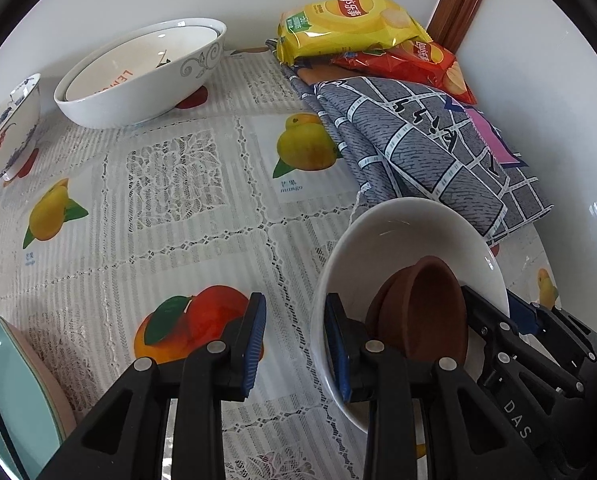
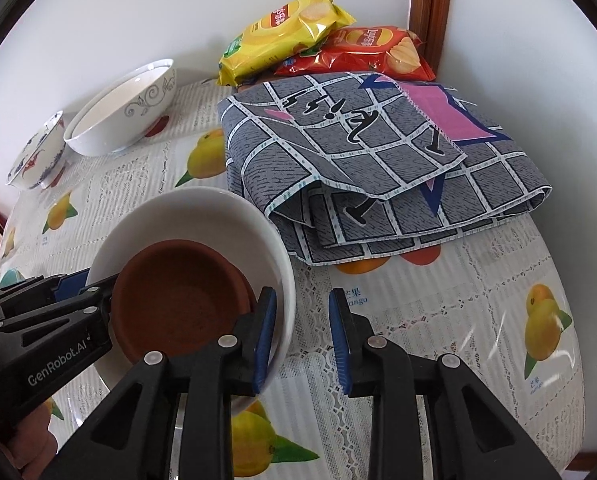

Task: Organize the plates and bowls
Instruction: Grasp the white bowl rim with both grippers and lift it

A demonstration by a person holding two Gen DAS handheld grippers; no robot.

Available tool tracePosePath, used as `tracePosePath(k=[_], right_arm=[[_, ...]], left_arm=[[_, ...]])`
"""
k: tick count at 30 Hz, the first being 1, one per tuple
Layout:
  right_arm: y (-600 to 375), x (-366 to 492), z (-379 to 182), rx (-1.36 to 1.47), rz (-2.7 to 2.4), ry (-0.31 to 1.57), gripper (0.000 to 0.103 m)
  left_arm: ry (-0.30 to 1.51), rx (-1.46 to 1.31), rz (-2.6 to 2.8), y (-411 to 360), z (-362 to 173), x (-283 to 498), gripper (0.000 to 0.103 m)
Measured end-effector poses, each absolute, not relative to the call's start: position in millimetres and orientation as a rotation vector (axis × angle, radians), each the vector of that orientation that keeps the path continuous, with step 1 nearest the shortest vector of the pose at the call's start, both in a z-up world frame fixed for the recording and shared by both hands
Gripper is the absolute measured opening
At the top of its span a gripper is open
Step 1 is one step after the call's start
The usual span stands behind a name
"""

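A white bowl stands on the fruit-print tablecloth with brown clay saucers stacked inside. My left gripper is open, its jaws straddling the bowl's left rim: one finger inside, one outside. My right gripper is open and straddles the bowl's right rim the same way. Each gripper shows in the other's view, at the opposite rim. A large white bowl with a smaller one nested in it stands at the back, beside a blue-and-red patterned bowl.
A folded grey checked cloth lies right behind the white bowl. Yellow and red chip bags lie in the back corner by the wall. Teal and pink plates are stacked at the near left.
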State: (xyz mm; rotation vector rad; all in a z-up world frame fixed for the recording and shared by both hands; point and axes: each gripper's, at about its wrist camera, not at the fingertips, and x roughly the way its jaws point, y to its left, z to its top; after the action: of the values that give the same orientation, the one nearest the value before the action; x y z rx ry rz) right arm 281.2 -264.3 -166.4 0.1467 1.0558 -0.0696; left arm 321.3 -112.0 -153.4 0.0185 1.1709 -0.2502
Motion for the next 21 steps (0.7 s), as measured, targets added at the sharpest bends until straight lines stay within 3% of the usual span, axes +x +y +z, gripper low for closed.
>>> tracePosePath(k=[12, 18, 21], right_arm=[[-267.8, 285.0, -169.2, 0.164, -0.046, 1.042, 0.029], [-266.3, 283.9, -169.7, 0.196, -0.018, 1.026, 0.015], [-264.9, 282.9, -169.4, 0.195, -0.009, 1.021, 0.015]], left_arm=[[1.185, -0.016, -0.265, -110.5, -157.7, 324.2, 0.029], [1.178, -0.053, -0.279, -110.0, -158.3, 323.5, 0.024], [1.172, -0.066, -0.281, -110.2, -158.4, 322.2, 0.023]])
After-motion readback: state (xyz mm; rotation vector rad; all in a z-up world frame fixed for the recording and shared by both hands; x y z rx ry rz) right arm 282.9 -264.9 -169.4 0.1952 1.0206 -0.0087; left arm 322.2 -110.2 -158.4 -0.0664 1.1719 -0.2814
